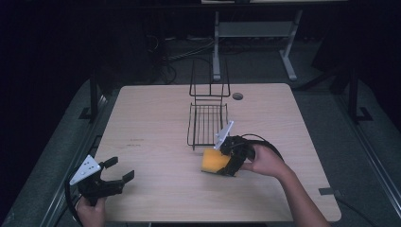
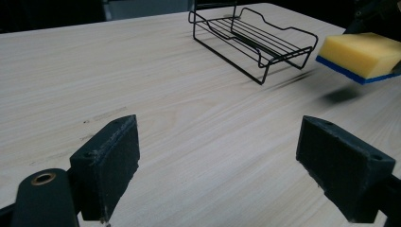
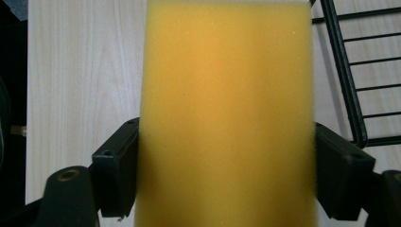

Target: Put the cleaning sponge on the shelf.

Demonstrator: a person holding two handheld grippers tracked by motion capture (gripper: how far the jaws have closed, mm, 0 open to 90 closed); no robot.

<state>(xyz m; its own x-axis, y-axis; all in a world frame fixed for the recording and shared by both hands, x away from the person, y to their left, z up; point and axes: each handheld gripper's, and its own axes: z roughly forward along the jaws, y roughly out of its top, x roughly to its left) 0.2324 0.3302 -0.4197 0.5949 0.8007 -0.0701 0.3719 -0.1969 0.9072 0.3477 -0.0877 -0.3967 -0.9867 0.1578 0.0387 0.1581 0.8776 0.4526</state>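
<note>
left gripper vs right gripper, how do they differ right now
The left gripper has its jaws spread wide with nothing between them; the right gripper is clamped on the yellow sponge. The left one sits at the table's near left corner; the right is beside the wire rack. Both are black, hand-held and two-jawed.

The table (image 1: 156, 142) has a pale wood colour with a fine straight grain pattern. The sponge (image 1: 213, 161) is yellow, almost orange from above in the right gripper view, and the left gripper view shows a thin blue layer on its underside. The wire rack (image 1: 207, 120) is black, with thin parallel bars. The left gripper (image 1: 115, 176) and the right gripper (image 1: 221, 166) are both black, and each one carries a light grey plate. The floor (image 1: 61, 137) around is dark grey.
</note>
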